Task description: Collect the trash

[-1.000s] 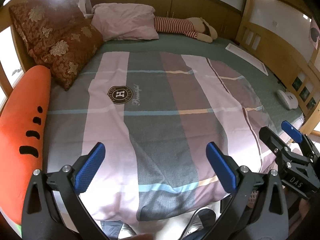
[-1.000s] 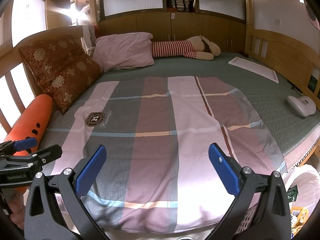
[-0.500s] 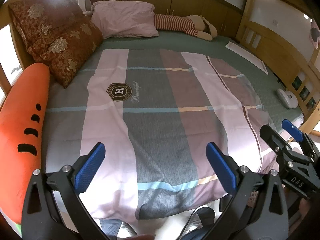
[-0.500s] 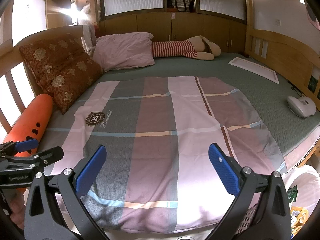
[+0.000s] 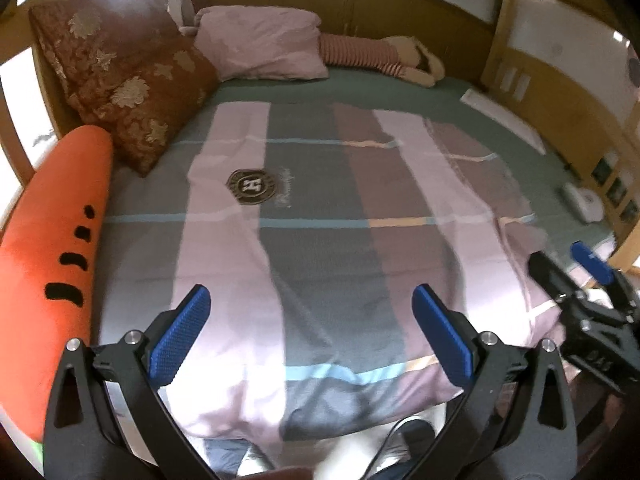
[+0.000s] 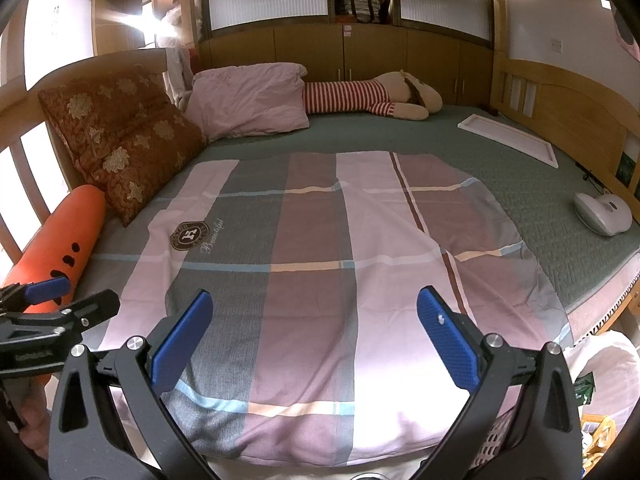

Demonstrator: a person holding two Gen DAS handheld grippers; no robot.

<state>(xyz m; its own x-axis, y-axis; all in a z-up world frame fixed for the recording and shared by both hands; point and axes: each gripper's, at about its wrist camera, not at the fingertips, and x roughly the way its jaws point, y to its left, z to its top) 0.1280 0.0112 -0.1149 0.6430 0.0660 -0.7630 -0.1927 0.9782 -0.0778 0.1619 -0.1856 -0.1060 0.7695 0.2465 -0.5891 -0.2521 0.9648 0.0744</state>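
- Bed (image 6: pixel 520 184) with a green mattress cover fills both views, wooden rails along its sides.
- Quilt (image 6: pixel 320 264) in pink, grey and mauve blocks lies flat over the near half of the bed, its badge logo toward the left.
- Orange carrot cushion (image 5: pixel 52 272) lies along the left rail, touching a brown floral pillow (image 6: pixel 120 140); a pink pillow (image 6: pixel 248 104) and a striped plush toy (image 6: pixel 368 98) lie at the far end.
- Left hand-held gripper (image 5: pixel 308 332) hovers over the quilt's near edge, jaws apart, nothing between them.
- Right hand-held gripper (image 6: pixel 316 338) hovers beside it, jaws likewise apart and empty.
- White plastic bag (image 6: pixel 600 364) sits below the bed's right corner; no trash can be made out on the bed.
- White handheld device (image 6: pixel 604 214) rests near the right edge.
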